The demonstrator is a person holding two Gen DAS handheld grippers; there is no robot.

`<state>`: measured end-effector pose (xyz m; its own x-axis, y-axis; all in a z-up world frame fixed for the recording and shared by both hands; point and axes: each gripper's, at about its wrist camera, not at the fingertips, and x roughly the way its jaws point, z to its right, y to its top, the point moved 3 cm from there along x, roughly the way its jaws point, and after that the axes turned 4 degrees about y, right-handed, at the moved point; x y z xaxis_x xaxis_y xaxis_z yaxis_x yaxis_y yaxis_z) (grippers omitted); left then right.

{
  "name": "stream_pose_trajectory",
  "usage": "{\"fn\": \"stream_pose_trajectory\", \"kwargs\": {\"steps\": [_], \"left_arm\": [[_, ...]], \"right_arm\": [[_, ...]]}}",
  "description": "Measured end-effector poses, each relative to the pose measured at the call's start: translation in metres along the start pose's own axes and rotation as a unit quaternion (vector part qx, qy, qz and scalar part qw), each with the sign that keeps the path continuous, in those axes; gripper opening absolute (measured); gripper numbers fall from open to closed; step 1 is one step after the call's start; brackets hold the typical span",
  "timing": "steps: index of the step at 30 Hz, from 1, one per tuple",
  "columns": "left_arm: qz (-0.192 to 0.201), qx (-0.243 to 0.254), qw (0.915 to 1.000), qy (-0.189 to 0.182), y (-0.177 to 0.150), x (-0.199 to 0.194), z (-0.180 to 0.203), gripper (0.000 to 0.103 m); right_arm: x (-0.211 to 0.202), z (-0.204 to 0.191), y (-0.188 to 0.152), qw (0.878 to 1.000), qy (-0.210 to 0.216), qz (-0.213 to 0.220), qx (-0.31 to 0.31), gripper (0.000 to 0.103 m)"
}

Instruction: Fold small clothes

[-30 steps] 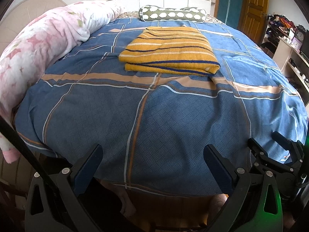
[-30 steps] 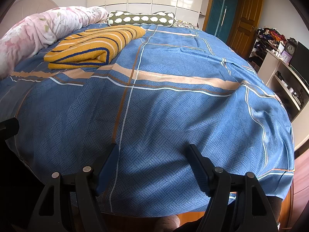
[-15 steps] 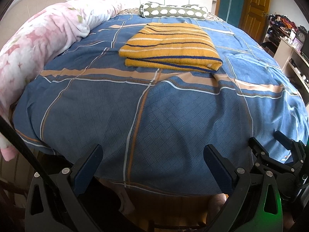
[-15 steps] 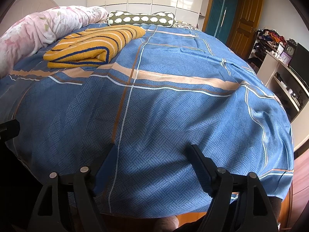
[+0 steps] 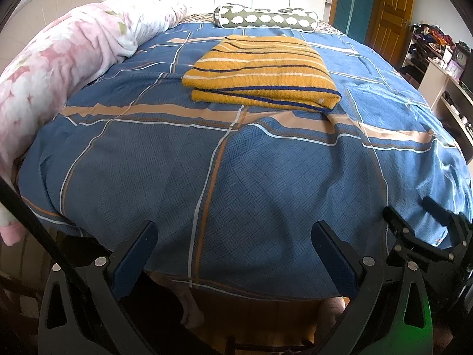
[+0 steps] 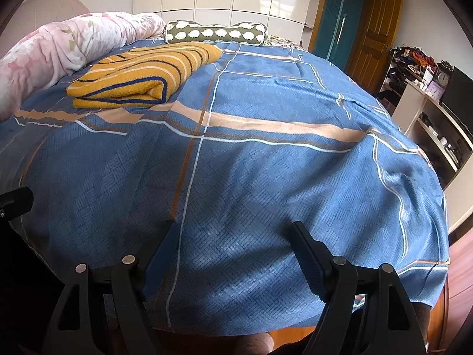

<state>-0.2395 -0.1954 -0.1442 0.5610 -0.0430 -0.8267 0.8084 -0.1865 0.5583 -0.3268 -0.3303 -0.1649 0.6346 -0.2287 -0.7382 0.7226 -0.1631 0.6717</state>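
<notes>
We've got both grippers held low at the near edge of the bed (image 5: pixel 147 159), pointing fwd across the blue plaid bedspread (image 6: pixel 266 177). The left gripper (image 5: pixel 233 254) has its jaws wide apart w/ nothing between them; same for the right gripper (image 6: pixel 233 254), apart and empty.

The task item, a yellow striped knit garment (image 5: pixel 260 68), lies folded into a neat rectangle w/ at least 2 layers showing at its near edge. It sits well apart from both grippers, toward the far side of the bed, near the sheep-print bolster (image 5: pixel 266 19) and beside the pink floral duvet (image 5: pixel 59 59) rolled along the left.

Key relation: from the left wrist view the garment (image 6: pixel 139 74) is almost dead ahead, slightly right of centre, long axis running across our line of sight, folded edge facing us. From the right wrist view it's far off to the upper left. So the left gripper looks nearer and better lined up.

We judge the fold is about done; any further fold or tidy-up would need a long reach fwd, left side leading. Neither gripper touches cloth now.
</notes>
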Motion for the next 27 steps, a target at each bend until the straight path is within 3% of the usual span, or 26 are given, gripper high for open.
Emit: {"fn": "stream_pose_trajectory", "kwargs": {"steps": [9,27], "left_arm": [[0.003,-0.002,1.0000,-0.005,0.000,0.001,0.000,0.103],[-0.007,0.000,0.9999,-0.009,-0.001,0.017,-0.003,0.103]], "right_arm": [[0.002,-0.017,0.035,0.999,0.005,0.018,-0.045,0.082],[0.011,-0.020,0.044,0.998,0.001,0.027,-0.051,0.082]]}}
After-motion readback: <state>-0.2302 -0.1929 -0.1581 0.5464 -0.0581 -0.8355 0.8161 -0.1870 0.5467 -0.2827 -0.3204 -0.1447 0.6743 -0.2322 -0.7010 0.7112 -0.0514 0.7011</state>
